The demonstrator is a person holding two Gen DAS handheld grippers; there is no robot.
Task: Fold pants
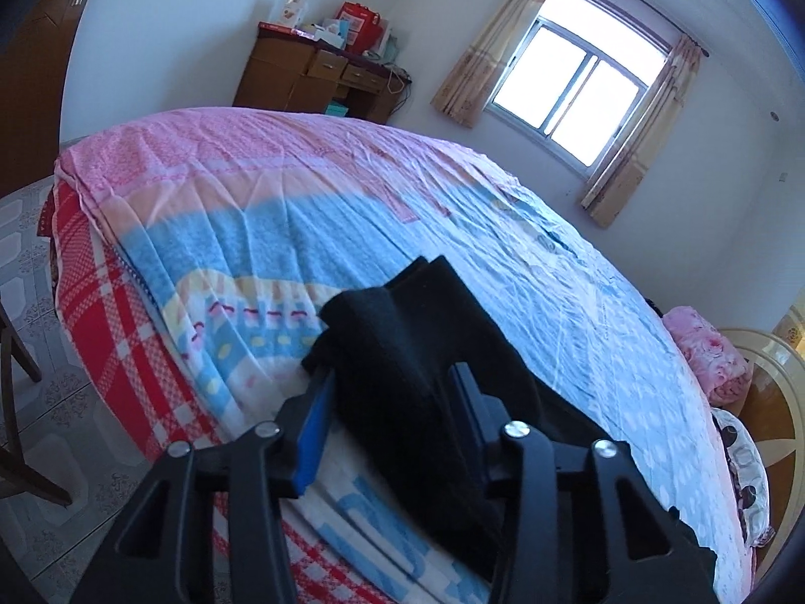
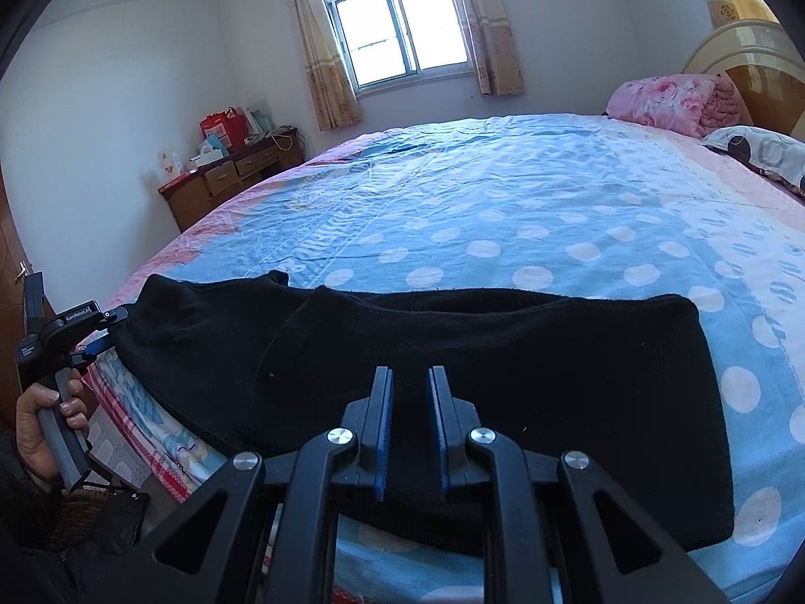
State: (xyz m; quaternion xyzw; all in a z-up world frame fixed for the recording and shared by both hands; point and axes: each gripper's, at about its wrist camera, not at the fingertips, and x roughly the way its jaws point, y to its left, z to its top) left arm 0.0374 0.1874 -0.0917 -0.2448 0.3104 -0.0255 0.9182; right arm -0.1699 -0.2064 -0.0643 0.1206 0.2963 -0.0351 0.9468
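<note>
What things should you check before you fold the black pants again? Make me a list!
1. Pants lying flat on the bed: ok.
2. Left gripper has pants cloth between its fingers: ok.
3. Left grip is tight: cannot tell.
4. Right gripper is holding cloth: not ok, narrow gap, nothing visibly pinched.
5. Bed beyond the pants free for folding: ok.
6. Pillows away from the pants: ok.
</note>
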